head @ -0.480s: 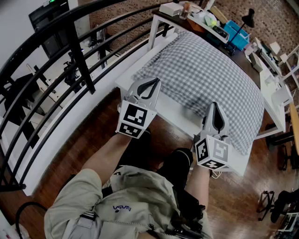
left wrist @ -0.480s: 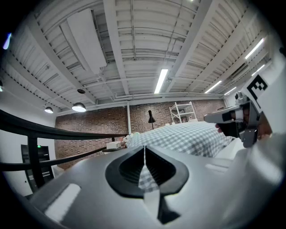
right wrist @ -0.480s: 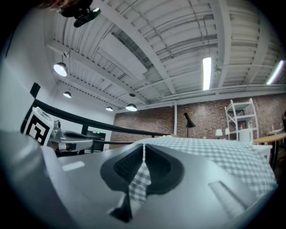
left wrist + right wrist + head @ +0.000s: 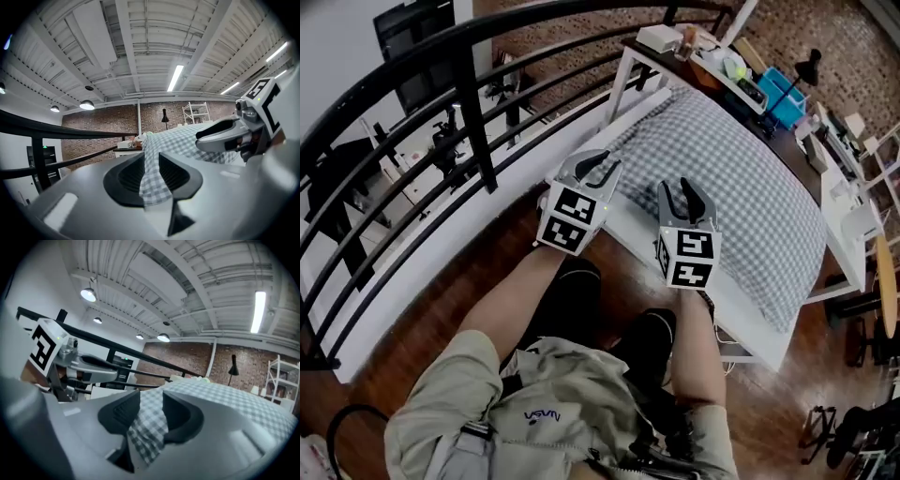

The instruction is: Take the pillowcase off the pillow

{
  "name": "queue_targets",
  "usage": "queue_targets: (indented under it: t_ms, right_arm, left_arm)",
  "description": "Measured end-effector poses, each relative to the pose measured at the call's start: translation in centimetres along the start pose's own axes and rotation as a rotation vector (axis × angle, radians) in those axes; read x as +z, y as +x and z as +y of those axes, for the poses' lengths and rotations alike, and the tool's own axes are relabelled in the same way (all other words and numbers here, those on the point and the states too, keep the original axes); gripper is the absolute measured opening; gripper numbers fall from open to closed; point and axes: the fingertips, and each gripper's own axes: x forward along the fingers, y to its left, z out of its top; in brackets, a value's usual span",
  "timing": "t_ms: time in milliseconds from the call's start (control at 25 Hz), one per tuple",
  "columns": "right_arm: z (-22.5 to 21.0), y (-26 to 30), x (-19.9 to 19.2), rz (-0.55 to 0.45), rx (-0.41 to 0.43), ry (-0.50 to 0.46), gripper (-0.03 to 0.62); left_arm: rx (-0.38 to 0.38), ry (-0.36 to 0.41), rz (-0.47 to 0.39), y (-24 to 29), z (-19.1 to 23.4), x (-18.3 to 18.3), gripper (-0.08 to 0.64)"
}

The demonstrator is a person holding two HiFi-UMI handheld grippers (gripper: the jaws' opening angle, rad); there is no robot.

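**Head view, read from the lower edge upward.** Your forearms reach forward over the near edge of the white table [image 4: 630,228]. Just above them, your left gripper [image 4: 594,161] and right gripper [image 4: 683,191] sit side by side at the near end of the checked pillowcase [image 4: 741,178]. Both gripper views show each pair of jaws pinching a fold of that checked cloth. Holding the same end at two neighbouring places probably gives you an even purchase, so the cover can be drawn back without bunching to one side. Beyond the grippers the pillow runs lengthwise toward the upper right. It cannot be told apart from its cover, which is not yet off. A cluttered desk [image 4: 694,47] stands at the top edge, and the black railing [image 4: 476,112] crosses the upper left
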Motion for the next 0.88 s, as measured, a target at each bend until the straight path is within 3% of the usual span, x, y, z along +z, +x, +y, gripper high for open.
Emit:
queue_targets:
  t_ms: [200,400,480,680,880]
  right_arm:
    - [4.7,2.4,-1.6,0.072,0.122,-0.139,0.183]
    - [8.5,-0.8,-4.9,0.149,0.324,-0.344,0.183]
    - [8.9,-1.7,-5.6,0.179,0.357,-0.406,0.183]
    - [6.2,1.3,-3.6,0.147,0.248,-0.312,0.183]
    - [4.3,5.3,-4.3,0.25,0.11,-0.423,0.183]
  left_arm:
    - [0.01,-0.017,0.016,-0.7,0.8,-1.1,0.071]
    - [0.028,-0.009,0.013,-1.6,1.8,-1.0,0.071]
    - [0.029,-0.004,0.009,-1.6,1.9,-1.0,0.072]
    - [-0.004,0.01,0.026,-0.6,0.6,-1.6,0.071]
    - [-0.006,0.0,0.04,-0.3,0.4,-2.3,0.071]
